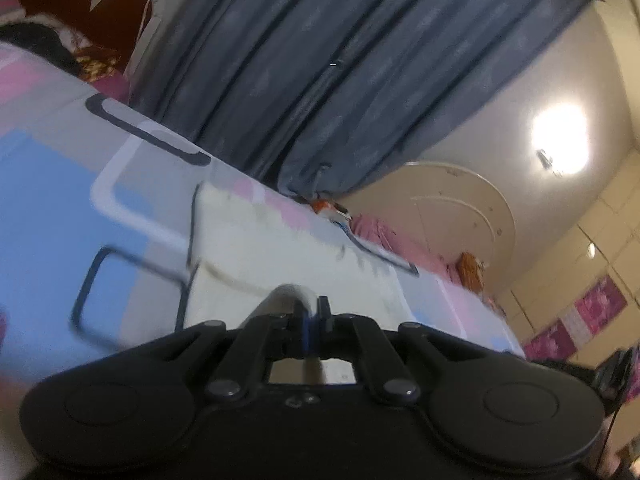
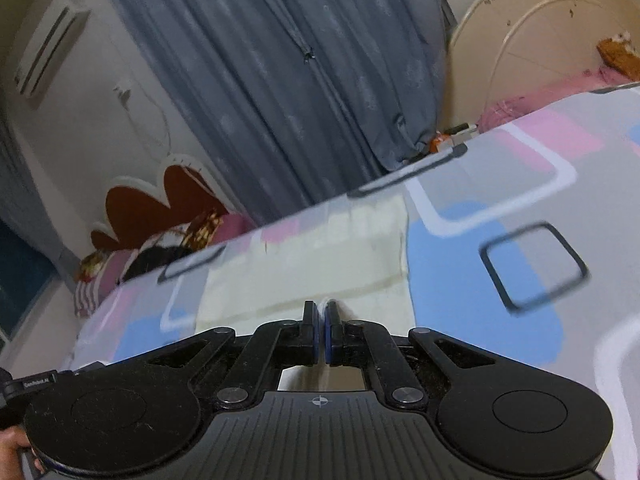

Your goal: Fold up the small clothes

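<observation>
Fingers on both grippers, left and right, are pinched tight on the near edge of the pale cloth lying mid-frame on the patterned bedsheet, looks like so they can fold it over evenly.

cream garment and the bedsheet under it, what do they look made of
Cream garment: thin woven cloth, likely cotton, matte; it lies limp with soft creases and a stitched hem line. Bedsheet: smooth printed fabric, cotton or a blend, matte, with flat pink, blue and grey blocks and no visible pile. Motion blur hides the weave on both, so the fibre is a guess.
</observation>
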Demonstrator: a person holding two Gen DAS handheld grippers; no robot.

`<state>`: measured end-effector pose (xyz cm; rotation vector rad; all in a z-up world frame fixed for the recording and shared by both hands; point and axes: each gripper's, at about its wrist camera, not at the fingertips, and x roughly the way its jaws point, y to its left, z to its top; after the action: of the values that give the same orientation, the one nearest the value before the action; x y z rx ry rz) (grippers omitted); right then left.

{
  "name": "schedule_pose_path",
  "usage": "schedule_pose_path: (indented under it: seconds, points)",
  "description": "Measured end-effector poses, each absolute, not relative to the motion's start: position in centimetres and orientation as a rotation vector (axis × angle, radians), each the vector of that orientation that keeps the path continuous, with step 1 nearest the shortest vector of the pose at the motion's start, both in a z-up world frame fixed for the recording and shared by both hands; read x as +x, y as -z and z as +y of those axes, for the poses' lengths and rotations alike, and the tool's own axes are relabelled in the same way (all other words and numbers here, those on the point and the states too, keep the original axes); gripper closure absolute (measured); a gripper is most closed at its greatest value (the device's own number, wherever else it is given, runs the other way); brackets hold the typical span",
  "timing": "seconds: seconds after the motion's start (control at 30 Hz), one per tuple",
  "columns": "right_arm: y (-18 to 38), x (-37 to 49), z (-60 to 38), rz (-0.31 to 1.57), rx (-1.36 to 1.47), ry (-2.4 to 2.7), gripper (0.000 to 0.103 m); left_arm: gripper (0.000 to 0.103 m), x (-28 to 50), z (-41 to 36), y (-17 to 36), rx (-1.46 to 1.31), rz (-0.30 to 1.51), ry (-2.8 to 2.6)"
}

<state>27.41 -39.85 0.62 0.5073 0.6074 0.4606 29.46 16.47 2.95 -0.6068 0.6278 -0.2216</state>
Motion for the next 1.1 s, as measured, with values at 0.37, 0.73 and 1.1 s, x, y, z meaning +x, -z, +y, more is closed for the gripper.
schedule_pose_path:
  seconds: [0.37,0.73,1.1]
  points:
    - [7.5,47.7,-39.7,0.731,0.727,-0.443,0.101,0.101,46.1,18.2,4.3,-0.639,0.726,0.113]
    - [10.2,52.1,-40.2,0.547,0.720,-0.439,0.028,0.047,47.6,19.7,5.6,-0.534,0.572,0.130]
    - [9.4,46.0,-37.5,0.509,0.257,-0.541,0.059,0.046,43.4,18.3,5.0,-0.268,0.513,0.236]
